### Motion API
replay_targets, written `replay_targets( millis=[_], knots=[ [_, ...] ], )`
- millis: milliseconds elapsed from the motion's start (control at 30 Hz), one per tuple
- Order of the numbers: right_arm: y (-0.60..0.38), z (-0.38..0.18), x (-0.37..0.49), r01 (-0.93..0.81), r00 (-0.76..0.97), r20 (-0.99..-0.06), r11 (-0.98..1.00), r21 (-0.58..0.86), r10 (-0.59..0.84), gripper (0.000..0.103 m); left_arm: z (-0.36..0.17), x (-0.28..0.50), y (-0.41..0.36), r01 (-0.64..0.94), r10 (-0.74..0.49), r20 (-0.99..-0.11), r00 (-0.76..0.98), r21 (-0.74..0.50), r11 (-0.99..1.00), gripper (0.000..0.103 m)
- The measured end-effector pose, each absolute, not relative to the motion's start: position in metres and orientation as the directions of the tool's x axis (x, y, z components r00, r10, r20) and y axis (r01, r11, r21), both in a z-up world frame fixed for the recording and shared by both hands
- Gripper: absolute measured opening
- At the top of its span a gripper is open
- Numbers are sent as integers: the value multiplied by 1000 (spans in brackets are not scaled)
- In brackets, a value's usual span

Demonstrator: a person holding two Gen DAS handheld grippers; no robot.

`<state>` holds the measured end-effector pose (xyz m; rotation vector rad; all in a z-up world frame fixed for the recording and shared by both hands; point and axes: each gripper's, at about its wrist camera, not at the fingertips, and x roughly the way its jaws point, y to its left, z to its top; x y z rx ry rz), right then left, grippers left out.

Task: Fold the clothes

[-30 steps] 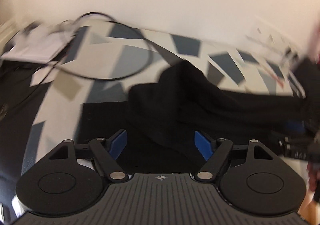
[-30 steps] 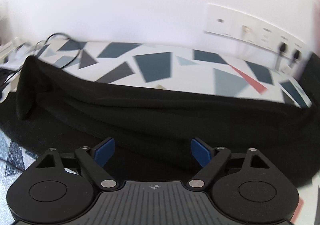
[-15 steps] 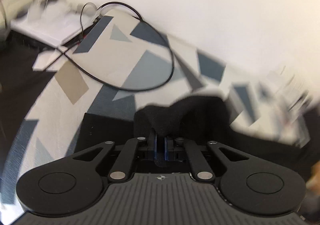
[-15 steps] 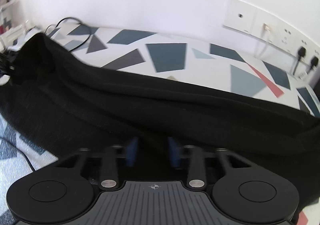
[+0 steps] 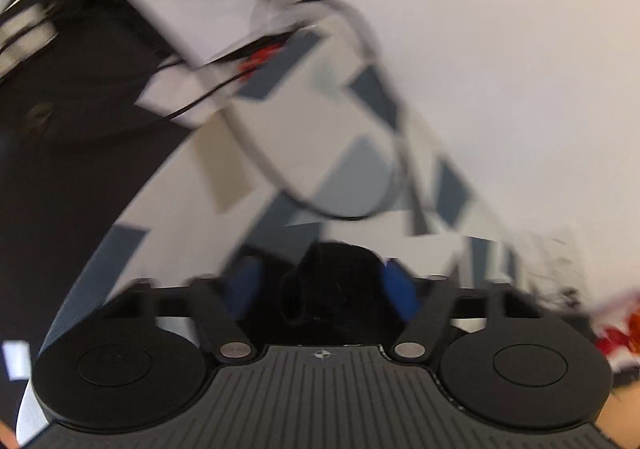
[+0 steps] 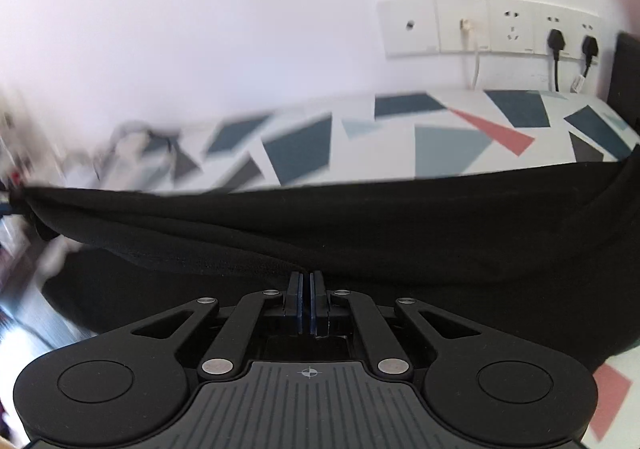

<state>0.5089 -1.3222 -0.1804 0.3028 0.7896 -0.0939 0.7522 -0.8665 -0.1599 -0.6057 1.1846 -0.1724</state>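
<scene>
Right wrist view: right gripper [image 6: 307, 303] jaws clamp the black garment [image 6: 360, 233], stretched leftward to the left gripper [image 5: 320, 285], whose jaws are opening around a bunched corner.

Garment [image 6: 360, 233] spread across the bench [image 6: 448, 141] before the wall, socket panel [image 6: 488, 27] on the wall behind at right, cable [image 5: 320, 205] looped on the bench beyond the garment's end.

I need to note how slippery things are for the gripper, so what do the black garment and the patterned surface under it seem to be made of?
The black garment looks like a soft matte knit, possibly cotton jersey: it sags in rounded folds with no shine. The patterned surface looks like a smooth printed cover, white with flat blue, grey and red shapes; cloth or vinyl cannot be told.
</scene>
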Motion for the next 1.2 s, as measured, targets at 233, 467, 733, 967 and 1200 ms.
replay_targets(
  millis=[233,467,733,967,1200],
  knots=[
    [-1310,-186,507,198,695,-718,957,214,17,3,-175,717,-891,-120,-605,-730,317,-664,738,74],
    [-1328,-168,491,207,769,-637,921,330,56,3,-220,696,-929,-191,-679,-704,207,-710,678,74],
    [-1334,-158,484,201,792,-607,917,346,56,3,-233,698,-923,-303,-666,-645,373,-764,570,22],
    [-1327,-168,485,169,753,-653,934,316,85,3,-164,683,-915,-173,-571,-614,545,-748,640,1],
    [-1307,-185,492,104,683,-721,963,250,114,3,-141,673,-904,-177,-517,-733,443,-637,751,34]
  ],
)
